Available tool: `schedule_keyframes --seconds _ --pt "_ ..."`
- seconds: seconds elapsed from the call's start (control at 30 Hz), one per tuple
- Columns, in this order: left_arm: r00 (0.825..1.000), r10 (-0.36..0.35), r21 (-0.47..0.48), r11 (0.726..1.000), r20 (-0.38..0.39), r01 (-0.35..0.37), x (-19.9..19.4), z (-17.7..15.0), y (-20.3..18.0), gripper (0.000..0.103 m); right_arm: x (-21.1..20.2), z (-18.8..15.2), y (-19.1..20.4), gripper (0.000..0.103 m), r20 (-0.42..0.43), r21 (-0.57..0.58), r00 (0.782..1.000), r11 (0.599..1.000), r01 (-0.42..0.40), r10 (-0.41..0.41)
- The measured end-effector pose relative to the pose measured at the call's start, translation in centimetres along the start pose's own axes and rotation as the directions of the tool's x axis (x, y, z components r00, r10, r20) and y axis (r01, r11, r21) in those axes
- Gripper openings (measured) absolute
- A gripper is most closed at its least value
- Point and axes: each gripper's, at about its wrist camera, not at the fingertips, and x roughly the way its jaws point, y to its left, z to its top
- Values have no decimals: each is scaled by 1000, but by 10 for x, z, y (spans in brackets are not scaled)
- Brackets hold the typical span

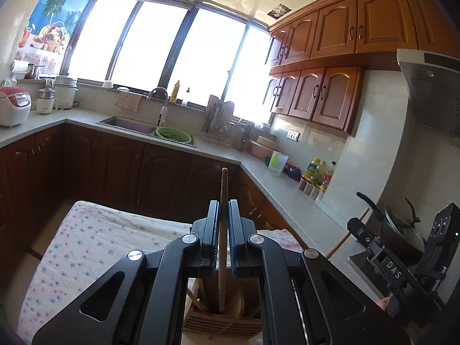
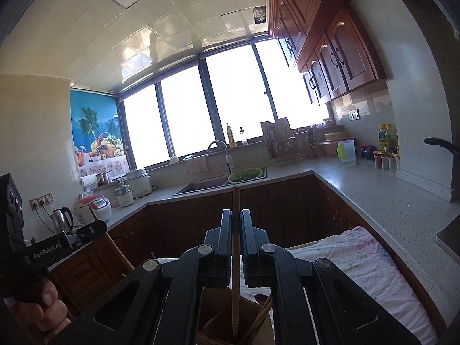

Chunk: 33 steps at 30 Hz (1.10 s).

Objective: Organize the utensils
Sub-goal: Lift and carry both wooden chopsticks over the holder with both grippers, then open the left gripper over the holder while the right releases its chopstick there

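Note:
My left gripper point(image 1: 224, 204) is shut on a dark brown wooden stick point(image 1: 223, 184). The stick stands upright and its lower end reaches down into a slatted wooden utensil holder point(image 1: 201, 323) just below. My right gripper point(image 2: 236, 212) is shut on a pale wooden chopstick point(image 2: 235, 198), which also hangs down into the holder point(image 2: 211, 304). Other wooden utensils point(image 2: 260, 314) lean inside the holder. Each gripper shows in the other's view: the right gripper point(image 1: 353, 225) with its pale stick point(image 1: 343, 240), and the left gripper point(image 2: 99, 228), held by a hand point(image 2: 43, 302).
The holder stands on a table under a floral cloth point(image 1: 86, 244). An L-shaped counter point(image 2: 388, 201) holds a sink point(image 1: 126, 122), a green colander point(image 1: 174, 135), a dish rack point(image 1: 218, 123), bottles point(image 1: 316, 172) and a rice cooker point(image 1: 13, 105). A lidded pot point(image 1: 402, 230) sits at the right.

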Motion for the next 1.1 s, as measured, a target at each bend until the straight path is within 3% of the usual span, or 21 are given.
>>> schedule_keyframes --seconds 0.53,1.1 --pt "990 17 16 1000 -143 -15 22 -64 7 5 17 -59 -18 6 -121 27 992 999 39 -35" --pt "985 9 19 1000 -173 -6 23 -62 7 5 19 -65 -24 7 -170 36 984 998 54 -48"
